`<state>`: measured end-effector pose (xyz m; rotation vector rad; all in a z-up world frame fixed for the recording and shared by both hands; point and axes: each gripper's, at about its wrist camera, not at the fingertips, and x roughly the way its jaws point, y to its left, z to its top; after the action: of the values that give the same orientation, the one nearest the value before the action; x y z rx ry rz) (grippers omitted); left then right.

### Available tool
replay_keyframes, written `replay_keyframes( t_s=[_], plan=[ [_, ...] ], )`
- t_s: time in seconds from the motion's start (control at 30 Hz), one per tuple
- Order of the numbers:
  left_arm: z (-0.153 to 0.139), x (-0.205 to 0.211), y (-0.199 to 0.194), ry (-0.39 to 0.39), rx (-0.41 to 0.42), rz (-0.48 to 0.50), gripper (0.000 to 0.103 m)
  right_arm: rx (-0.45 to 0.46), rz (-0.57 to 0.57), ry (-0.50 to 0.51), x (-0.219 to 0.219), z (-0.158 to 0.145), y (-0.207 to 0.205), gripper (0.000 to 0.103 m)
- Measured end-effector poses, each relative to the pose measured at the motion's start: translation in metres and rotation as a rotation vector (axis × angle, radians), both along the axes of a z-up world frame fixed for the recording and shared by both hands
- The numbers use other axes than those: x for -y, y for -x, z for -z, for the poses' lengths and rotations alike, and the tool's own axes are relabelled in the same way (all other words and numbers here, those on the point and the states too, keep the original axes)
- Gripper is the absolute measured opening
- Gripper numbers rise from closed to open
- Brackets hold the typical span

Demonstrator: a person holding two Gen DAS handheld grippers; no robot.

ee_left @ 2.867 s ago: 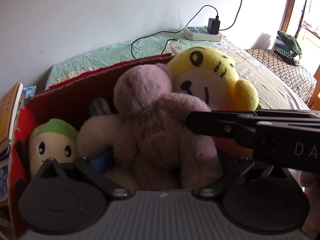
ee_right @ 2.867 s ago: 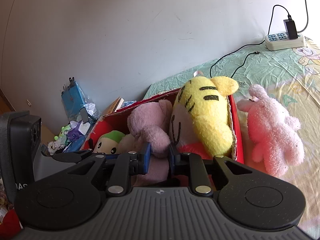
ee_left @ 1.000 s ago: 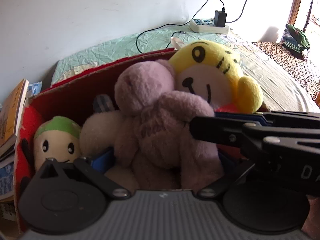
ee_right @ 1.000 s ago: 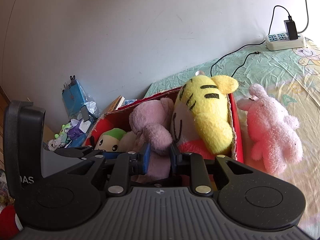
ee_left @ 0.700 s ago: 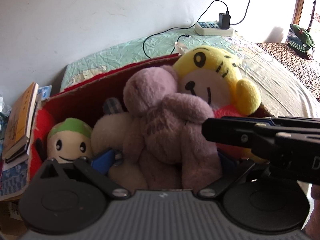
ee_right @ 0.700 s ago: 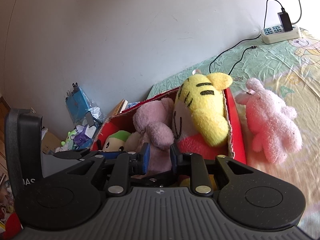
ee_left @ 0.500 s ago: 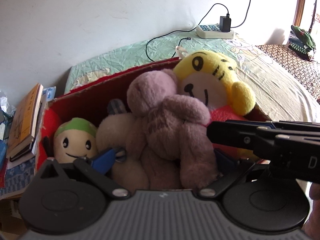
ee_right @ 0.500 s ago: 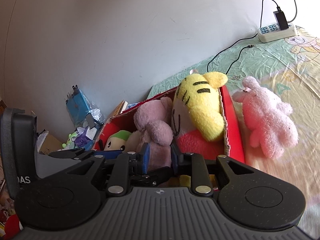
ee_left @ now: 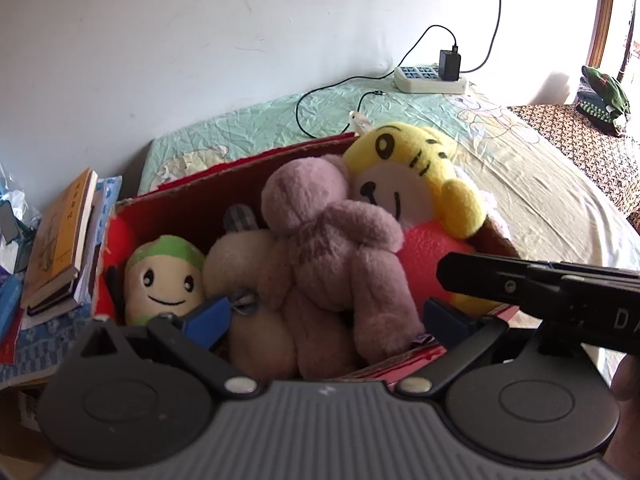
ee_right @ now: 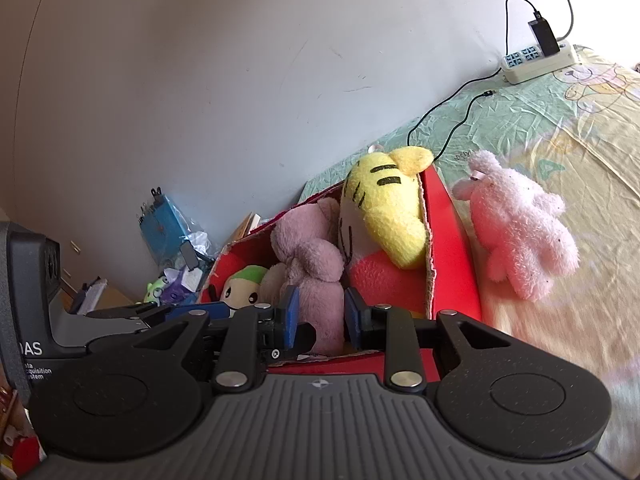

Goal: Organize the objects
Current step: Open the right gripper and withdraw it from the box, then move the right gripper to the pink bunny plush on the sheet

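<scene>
A red cardboard box (ee_left: 240,168) on the bed holds a mauve plush bear (ee_left: 332,248), a yellow tiger plush (ee_left: 412,176), a beige plush (ee_left: 236,260) and a green-capped smiling doll (ee_left: 164,272). My left gripper (ee_left: 324,316) is open, its blue pads wide on either side of the bear's legs at the box's near edge. My right gripper (ee_right: 318,314) is partly open with its pads either side of the bear (ee_right: 312,264), not squeezing it. The box (ee_right: 448,240) and tiger (ee_right: 384,208) show there too. A pink plush rabbit (ee_right: 520,224) lies on the bed right of the box.
A power strip (ee_left: 430,80) with charger and cables lies at the wall on the green sheet (ee_left: 260,128). Books (ee_left: 60,240) are stacked left of the box. A blue packet and small toys (ee_right: 168,232) lie by the wall. Folded clothes (ee_left: 604,96) sit far right.
Both grippers have pulled back from the box, so more of it and the bed shows. The right gripper's jaws have opened wider around the bear. The toys have not moved.
</scene>
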<state>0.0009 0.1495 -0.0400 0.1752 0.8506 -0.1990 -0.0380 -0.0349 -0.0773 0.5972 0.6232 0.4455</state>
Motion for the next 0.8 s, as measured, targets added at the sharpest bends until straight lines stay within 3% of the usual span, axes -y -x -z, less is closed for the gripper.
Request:
replay_keyframes(
  t_s=[0.3, 0.5, 0.8],
  plan=[
    [-0.013, 0.016, 0.000, 0.017, 0.017, 0.001, 0.102, 0.020, 0.085, -0.080, 0.039, 0.001, 0.006, 0.028],
    [-0.017, 0.032, -0.002, 0.035, 0.020, -0.006, 0.102, -0.028, 0.141, -0.124, 0.070, 0.011, 0.000, 0.028],
    [-0.027, 0.069, 0.003, 0.110, 0.052, 0.039, 0.102, -0.098, 0.142, -0.096, 0.104, 0.030, -0.006, 0.028]
  ],
)
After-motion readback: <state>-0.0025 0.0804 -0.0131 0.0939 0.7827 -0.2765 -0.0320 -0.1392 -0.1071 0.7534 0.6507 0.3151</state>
